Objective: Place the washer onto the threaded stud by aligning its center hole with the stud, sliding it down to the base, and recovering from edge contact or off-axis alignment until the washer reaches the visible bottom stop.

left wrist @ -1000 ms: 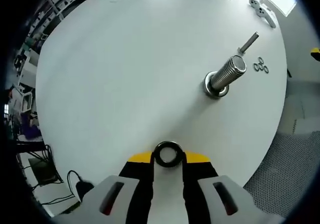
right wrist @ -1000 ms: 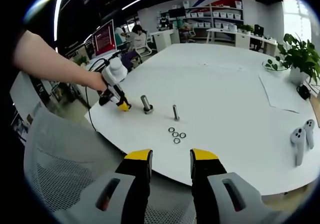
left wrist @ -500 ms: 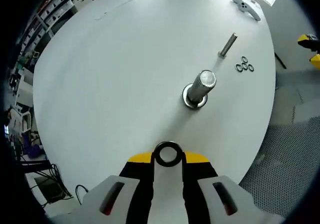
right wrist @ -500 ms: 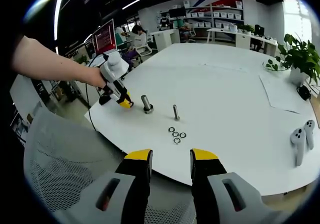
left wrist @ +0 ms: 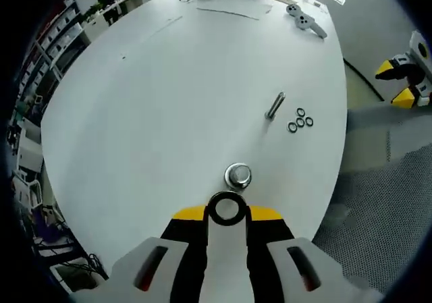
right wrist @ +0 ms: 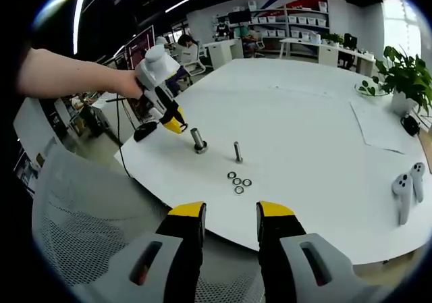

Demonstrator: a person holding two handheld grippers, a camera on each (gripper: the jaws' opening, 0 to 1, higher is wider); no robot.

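My left gripper (left wrist: 226,213) is shut on a dark metal washer (left wrist: 226,196), held flat between its yellow tips. Just beyond the washer stands the thick threaded stud (left wrist: 237,175), seen almost end-on from above. In the right gripper view the left gripper (right wrist: 177,125), in a person's hand, hovers up and to the left of that stud (right wrist: 198,141), not touching it. My right gripper (right wrist: 229,214) stands open over the table's near edge with nothing between its fingers.
A thinner stud (left wrist: 275,105) stands further along the white round table (left wrist: 155,87), with several loose washers (left wrist: 300,121) beside it. Two white controllers (right wrist: 407,188) lie at the right, a potted plant (right wrist: 401,77) behind. A mesh chair (right wrist: 88,229) is below the table edge.
My left gripper has risen with the washer and swung over the thick stud, which now appears end-on close to the washer. The right gripper has stayed put.
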